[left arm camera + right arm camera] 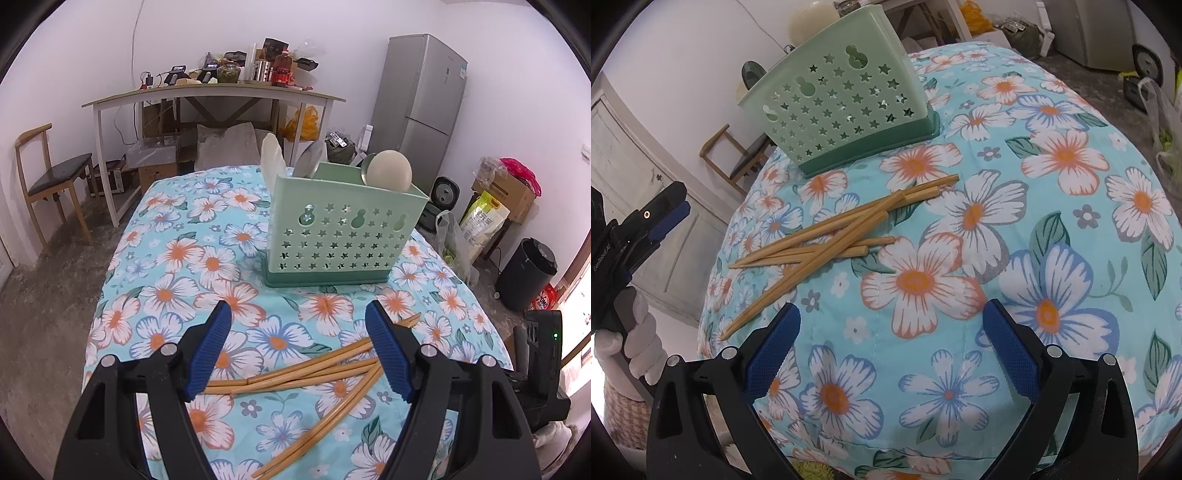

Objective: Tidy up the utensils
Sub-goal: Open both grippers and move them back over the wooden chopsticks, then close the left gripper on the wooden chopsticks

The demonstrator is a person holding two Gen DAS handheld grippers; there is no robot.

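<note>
Chopsticks (295,373) lie in a loose crossed pile on the floral cloth (177,258), low in the left wrist view, partly behind the right-hand finger of the left gripper (299,350). In the right wrist view the same pile (827,240) sits at centre left, in front of the green caddy (846,110) and apart from it. Both sets of fingers are spread wide and pinch nothing; the right gripper (890,350) hangs over bare cloth, with the pile up and to the left of it. The caddy (340,236) stands upright past the pile, star holes in its wall, with a round cream ladle (391,171) and pale spoon heads poking above its rim. Behind it, in the upper frame, stand a cluttered white counter (207,92), a wooden chair (51,177) at left and a grey fridge (421,99) at right, with bags and a black bin on the concrete floor. Caddy compartments are hidden. At the left edge of the right wrist view, a gloved hand (631,332) holds the left gripper.
</note>
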